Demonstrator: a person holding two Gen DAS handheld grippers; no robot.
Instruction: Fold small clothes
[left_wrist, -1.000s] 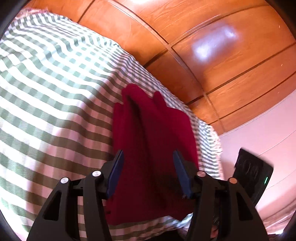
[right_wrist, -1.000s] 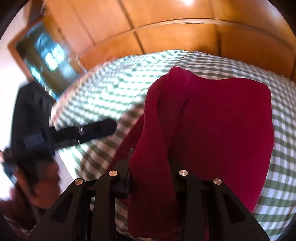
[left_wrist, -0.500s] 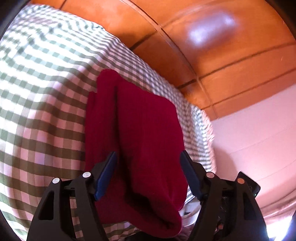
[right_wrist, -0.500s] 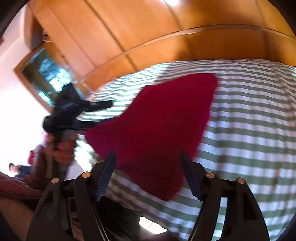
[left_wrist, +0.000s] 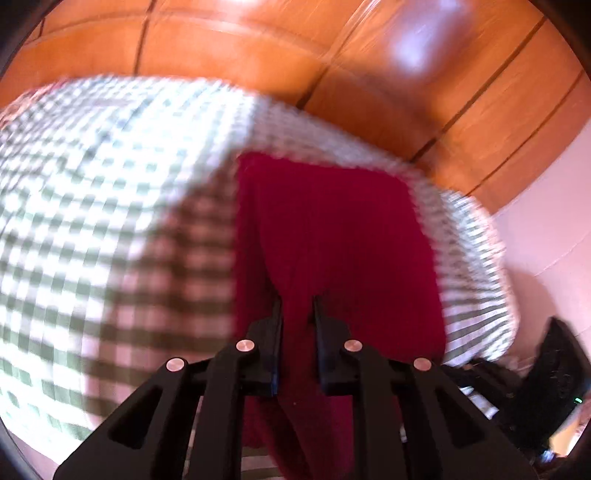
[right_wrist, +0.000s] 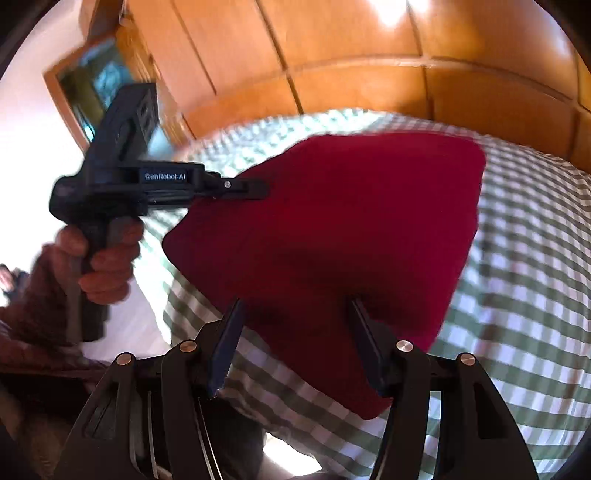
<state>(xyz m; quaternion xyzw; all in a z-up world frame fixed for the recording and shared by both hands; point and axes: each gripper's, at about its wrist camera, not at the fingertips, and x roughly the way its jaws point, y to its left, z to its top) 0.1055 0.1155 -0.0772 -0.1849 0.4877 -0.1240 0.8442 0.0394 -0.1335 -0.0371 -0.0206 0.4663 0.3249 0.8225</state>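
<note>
Red cloth (left_wrist: 332, 236), already folded into a compact slab, lies on the green-checked bed (left_wrist: 103, 206), long axis running near to far. Left tongs (left_wrist: 297, 306) are closing on its near edge; right tongs (right_wrist: 295, 314) stand half wide, narrowing, cloth between them ungripped. Probably one fold remains.

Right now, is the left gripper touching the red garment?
Touching. The left wrist view shows the left gripper with its jaws closing on a fold of the red garment; the right wrist view shows its tips on the cloth edge.
</note>
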